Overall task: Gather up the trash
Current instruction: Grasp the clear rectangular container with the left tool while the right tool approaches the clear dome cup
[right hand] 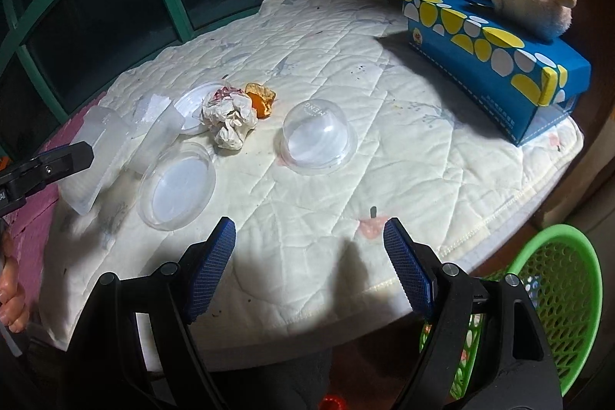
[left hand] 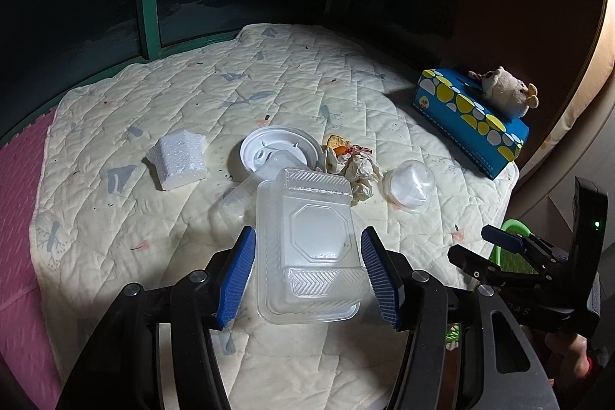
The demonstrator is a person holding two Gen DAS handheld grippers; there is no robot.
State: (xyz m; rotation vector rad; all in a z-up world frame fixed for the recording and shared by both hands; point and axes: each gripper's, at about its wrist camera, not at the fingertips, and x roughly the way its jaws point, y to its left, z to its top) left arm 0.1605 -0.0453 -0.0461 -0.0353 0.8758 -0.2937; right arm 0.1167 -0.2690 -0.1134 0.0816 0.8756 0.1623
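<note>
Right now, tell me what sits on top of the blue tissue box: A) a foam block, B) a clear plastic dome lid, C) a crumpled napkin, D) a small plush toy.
D: a small plush toy lies on the blue tissue box; the napkin, dome lid and foam block all lie on the quilt.
</note>
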